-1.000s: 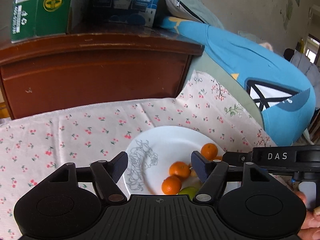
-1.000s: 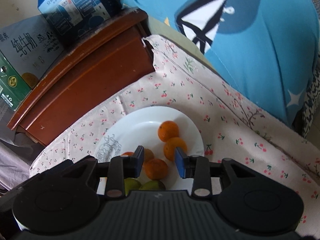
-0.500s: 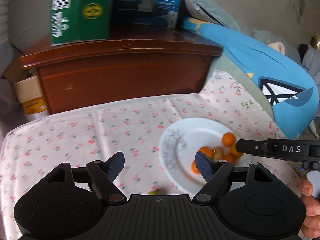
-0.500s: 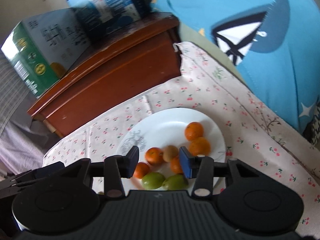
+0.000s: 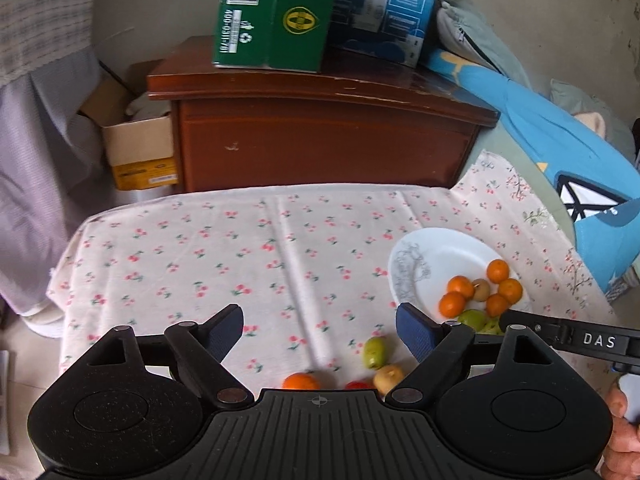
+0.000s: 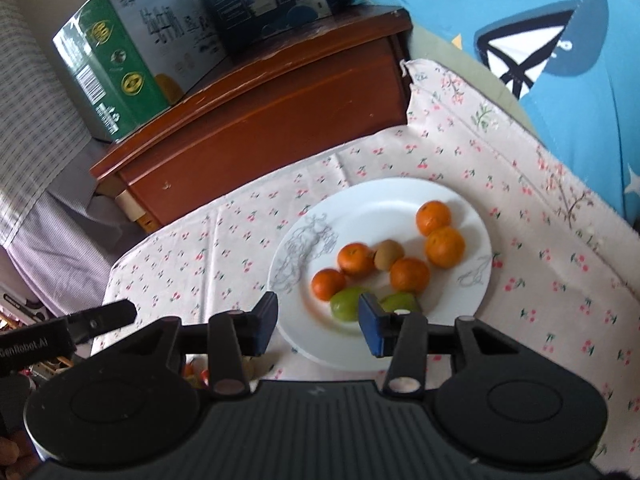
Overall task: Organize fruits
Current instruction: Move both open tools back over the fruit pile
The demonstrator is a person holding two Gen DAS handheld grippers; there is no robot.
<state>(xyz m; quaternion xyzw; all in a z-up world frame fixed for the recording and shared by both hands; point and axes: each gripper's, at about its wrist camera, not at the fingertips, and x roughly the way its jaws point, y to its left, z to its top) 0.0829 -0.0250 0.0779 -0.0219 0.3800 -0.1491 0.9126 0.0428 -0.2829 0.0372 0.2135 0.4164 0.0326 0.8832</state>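
Orange and green fruits (image 6: 384,264) lay on the white plate (image 6: 400,200) at twelve o'clock of the right gripper (image 6: 318,322), jaws narrow and empty, while the left gripper (image 5: 319,334) was opening over the cherry-print cloth (image 5: 240,248).

Both wrist views look downward (sharing the plate (image 5: 440,248)).

Bench (image 5: 280,240) covered by pale cloth printed with small red cherries. Behind it, dark red-brown wooden cabinet (image 5: 320,140), top scuffed. On cabinet: green carton (image 5: 272,16) with barcode, blue-and-white carton (image 5: 384,4) beside it. Left of cabinet, open cardboard box (image 5: 136,140) on the floor. Grey-lilac checked fabric (image 5: 36,140) hangs far left. Right: large blue cushion (image 6: 540,60) with white-and-navy design. Wall (image 5: 160,8) plain, off-white, marked at right. Soft daylight.
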